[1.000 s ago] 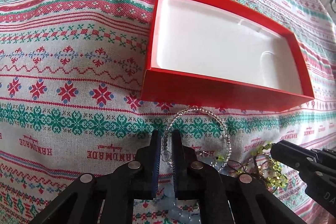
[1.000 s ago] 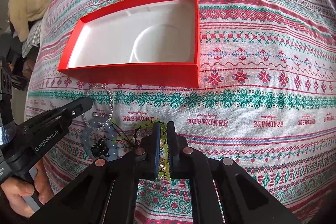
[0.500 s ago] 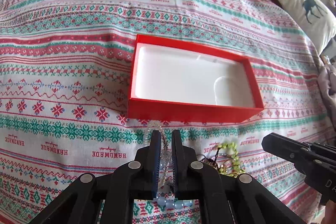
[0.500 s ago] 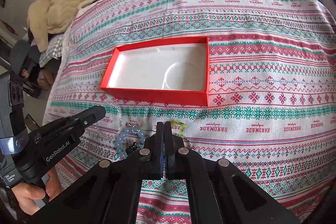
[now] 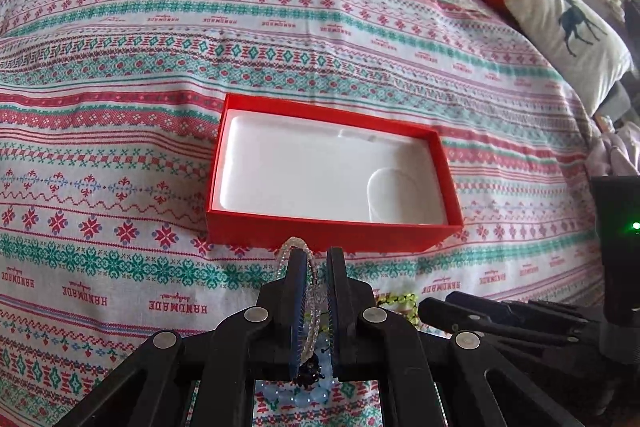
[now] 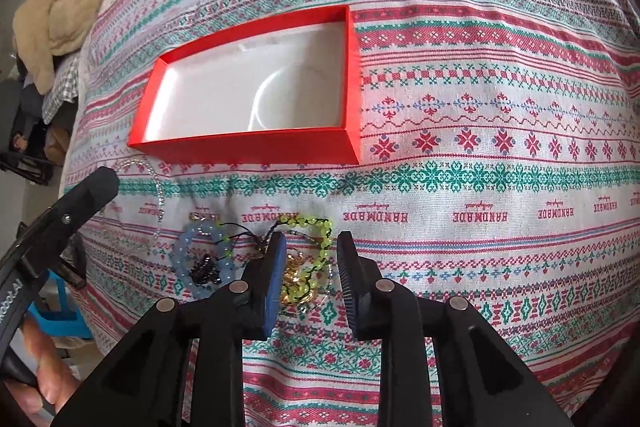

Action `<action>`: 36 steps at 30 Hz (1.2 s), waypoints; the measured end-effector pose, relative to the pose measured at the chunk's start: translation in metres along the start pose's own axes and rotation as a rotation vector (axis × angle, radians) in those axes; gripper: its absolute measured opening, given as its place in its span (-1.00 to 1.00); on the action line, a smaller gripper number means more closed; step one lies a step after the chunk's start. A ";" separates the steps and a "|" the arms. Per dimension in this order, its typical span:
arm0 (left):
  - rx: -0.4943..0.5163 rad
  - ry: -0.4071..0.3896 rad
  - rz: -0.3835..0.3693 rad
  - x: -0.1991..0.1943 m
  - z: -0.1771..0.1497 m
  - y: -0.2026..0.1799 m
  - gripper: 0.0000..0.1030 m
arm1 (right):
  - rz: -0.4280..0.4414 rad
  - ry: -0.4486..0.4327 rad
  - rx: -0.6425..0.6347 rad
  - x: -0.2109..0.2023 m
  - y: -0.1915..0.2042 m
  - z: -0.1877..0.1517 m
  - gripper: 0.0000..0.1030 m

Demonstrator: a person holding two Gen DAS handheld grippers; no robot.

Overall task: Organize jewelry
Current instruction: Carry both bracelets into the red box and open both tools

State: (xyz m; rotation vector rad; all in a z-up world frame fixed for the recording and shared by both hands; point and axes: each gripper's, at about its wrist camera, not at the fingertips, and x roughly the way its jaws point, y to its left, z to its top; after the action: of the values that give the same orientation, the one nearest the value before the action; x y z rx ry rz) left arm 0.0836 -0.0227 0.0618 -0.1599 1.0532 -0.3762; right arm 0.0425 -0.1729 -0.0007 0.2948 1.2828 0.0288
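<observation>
Lifted since a second ago, the left gripper [image 5: 316, 269] pinches a clear beaded bracelet [image 5: 296, 247], its loop standing on edge and poking out ahead toward the red box [image 5: 328, 233]. Right gripper [image 6: 310, 247], jaws opening, hovers over yellow-green beads [image 6: 316, 259] below it, pads clear of them; a pale blue bracelet [image 6: 200, 255] lies just to its left on the bed.

Both grippers are angling steeply downward.
The left gripper [image 5: 317, 267] is staying pinched closed, while the right gripper [image 6: 310, 247] is opening its jaws.
</observation>
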 end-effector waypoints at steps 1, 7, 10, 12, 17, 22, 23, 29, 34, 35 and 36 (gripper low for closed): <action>0.000 0.004 0.001 0.001 -0.001 0.000 -0.91 | -0.010 0.005 0.000 0.004 0.000 0.001 -0.45; -0.001 0.019 0.007 0.006 -0.006 0.002 -0.91 | -0.051 0.035 -0.015 0.030 0.001 0.005 -0.60; -0.004 0.020 0.011 0.007 -0.007 0.003 -0.91 | -0.088 0.008 -0.052 0.034 0.006 0.007 -0.87; -0.007 0.016 0.005 0.005 -0.007 0.004 -0.91 | -0.074 -0.005 -0.052 0.031 0.007 0.007 -0.88; -0.001 -0.020 -0.034 -0.010 -0.001 0.003 -0.91 | 0.001 -0.067 -0.054 0.001 0.012 0.003 -0.89; 0.002 -0.072 -0.070 -0.023 0.007 0.000 -0.91 | 0.081 -0.163 -0.063 -0.041 0.020 0.002 -0.89; 0.001 -0.081 -0.076 -0.025 0.010 -0.001 -0.91 | 0.093 -0.183 -0.066 -0.049 0.022 0.001 -0.89; -0.014 -0.137 -0.130 -0.023 0.026 -0.009 -0.91 | 0.135 -0.292 -0.043 -0.085 0.020 0.010 -0.89; -0.042 -0.160 -0.194 -0.007 0.039 -0.015 -0.91 | 0.152 -0.352 0.002 -0.103 0.009 0.021 -0.89; -0.053 -0.162 -0.210 -0.004 0.041 -0.015 -0.91 | 0.152 -0.363 0.007 -0.104 0.009 0.025 -0.89; -0.066 -0.162 -0.223 0.001 0.043 -0.014 -0.91 | 0.151 -0.372 0.009 -0.105 0.007 0.027 -0.89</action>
State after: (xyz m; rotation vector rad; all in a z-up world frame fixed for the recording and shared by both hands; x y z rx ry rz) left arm 0.1184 -0.0384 0.0866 -0.3631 0.8899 -0.5216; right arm 0.0388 -0.1909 0.1068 0.3852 0.8900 0.0923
